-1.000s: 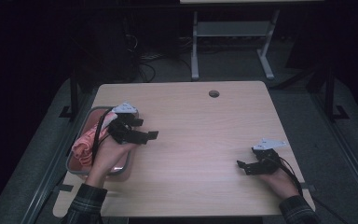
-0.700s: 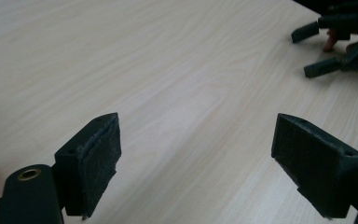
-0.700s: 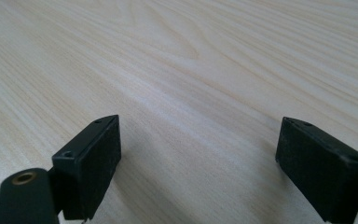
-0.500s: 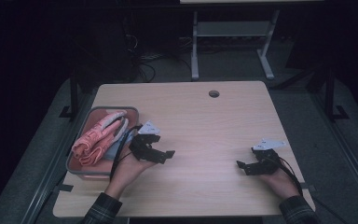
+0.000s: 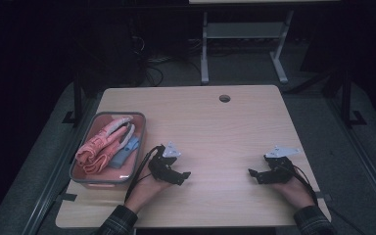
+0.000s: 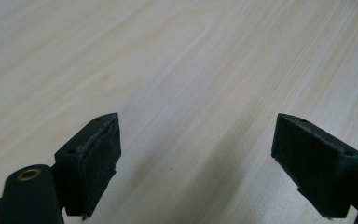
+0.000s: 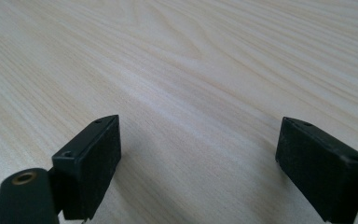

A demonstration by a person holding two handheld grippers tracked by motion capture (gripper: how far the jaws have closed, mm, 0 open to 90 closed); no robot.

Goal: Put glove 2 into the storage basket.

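**Left gripper clear of the tray, cloths left behind**

Since a second ago the left gripper [image 5: 170, 169] has come out of the tray [image 5: 139, 142] and swung rightward and toward the person; half a second back it was just beside the tray's near right corner, and now it rests on bare table [image 5: 215, 132] a little farther from that rim. The right gripper [image 5: 263, 175] has stayed where it was, low on the table's right side.

Both sets of jaws stand wide apart with nothing between them: the left gripper view [image 6: 196, 168] and the right gripper view [image 7: 198, 168] each show only wood grain in the gap.

The cloths [image 5: 105, 144], a pink bundle with a pale blue piece beside it, lie inside the tray at the table's left edge. Their long axis runs from the tray's near left corner up toward its far right corner, roughly along the tray's length. From the left gripper they lie to the left and slightly farther away, across the tray's right wall. The left hand is by far the nearer; the right is well apart, across most of the table.

If the cloths are to be picked up again, I judge the left gripper would need to turn back left and come over the rim.
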